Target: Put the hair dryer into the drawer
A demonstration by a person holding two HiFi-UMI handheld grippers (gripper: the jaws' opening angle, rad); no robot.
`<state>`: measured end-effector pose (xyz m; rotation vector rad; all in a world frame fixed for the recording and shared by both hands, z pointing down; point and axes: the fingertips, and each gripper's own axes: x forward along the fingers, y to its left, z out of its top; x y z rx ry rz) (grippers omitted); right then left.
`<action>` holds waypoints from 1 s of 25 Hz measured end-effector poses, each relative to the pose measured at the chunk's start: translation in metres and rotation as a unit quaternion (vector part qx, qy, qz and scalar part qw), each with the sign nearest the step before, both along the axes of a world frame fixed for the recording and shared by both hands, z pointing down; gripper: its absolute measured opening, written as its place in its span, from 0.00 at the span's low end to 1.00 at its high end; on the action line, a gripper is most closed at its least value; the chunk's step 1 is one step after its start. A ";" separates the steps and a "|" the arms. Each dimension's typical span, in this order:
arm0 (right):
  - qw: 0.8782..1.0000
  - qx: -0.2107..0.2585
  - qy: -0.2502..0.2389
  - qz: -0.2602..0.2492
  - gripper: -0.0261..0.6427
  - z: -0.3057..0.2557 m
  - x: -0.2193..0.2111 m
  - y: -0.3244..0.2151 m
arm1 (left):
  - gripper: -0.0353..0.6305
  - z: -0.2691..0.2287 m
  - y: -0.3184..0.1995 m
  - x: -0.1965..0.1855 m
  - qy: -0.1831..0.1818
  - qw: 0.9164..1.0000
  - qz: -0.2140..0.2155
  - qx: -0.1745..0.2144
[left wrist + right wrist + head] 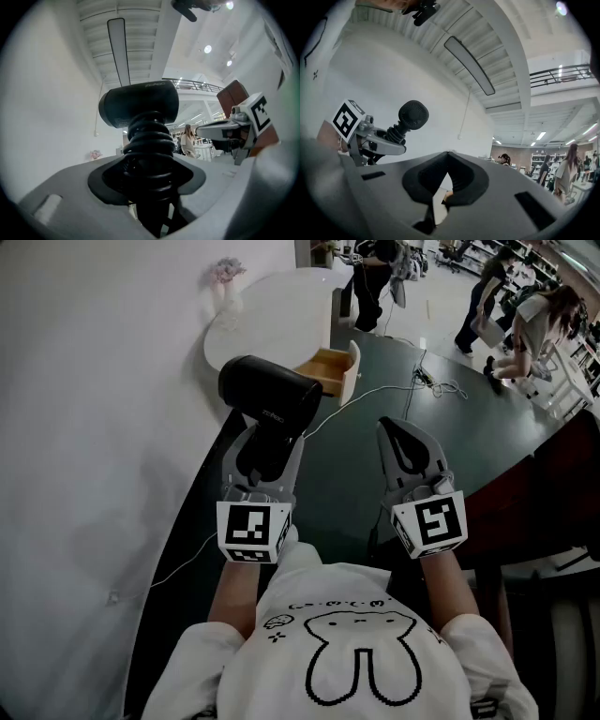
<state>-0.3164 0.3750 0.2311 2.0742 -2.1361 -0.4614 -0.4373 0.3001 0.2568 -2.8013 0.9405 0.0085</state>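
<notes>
My left gripper [266,448] is shut on the ribbed handle of the black hair dryer [268,390], which it holds in the air with the barrel on top. In the left gripper view the hair dryer's handle [149,140] fills the space between the jaws. The wooden drawer [330,369] stands pulled open from the white round-topped cabinet [272,310], just beyond the dryer. My right gripper [405,435] hangs to the right, shut with nothing in it; its tips meet in the right gripper view [447,157], where the hair dryer [412,115] shows at the left.
A white cord [375,395] runs over the dark floor to a power strip [427,377]. The white wall [94,427] bounds the left. Dark red furniture [553,484] stands at the right. Several people [525,324] are at the far back.
</notes>
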 end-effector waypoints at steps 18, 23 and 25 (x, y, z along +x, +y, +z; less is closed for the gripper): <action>0.997 0.030 -0.069 0.031 0.04 0.001 0.044 -0.008 | 0.42 -0.008 -0.016 0.036 0.019 0.999 -0.008 0.040; 0.996 0.029 -0.064 0.046 0.04 -0.003 0.058 -0.030 | 0.42 -0.011 -0.040 0.049 0.008 0.999 -0.015 0.037; 0.996 0.032 -0.068 0.054 0.04 -0.005 0.067 -0.039 | 0.42 -0.015 -0.053 0.055 0.007 0.999 -0.014 0.039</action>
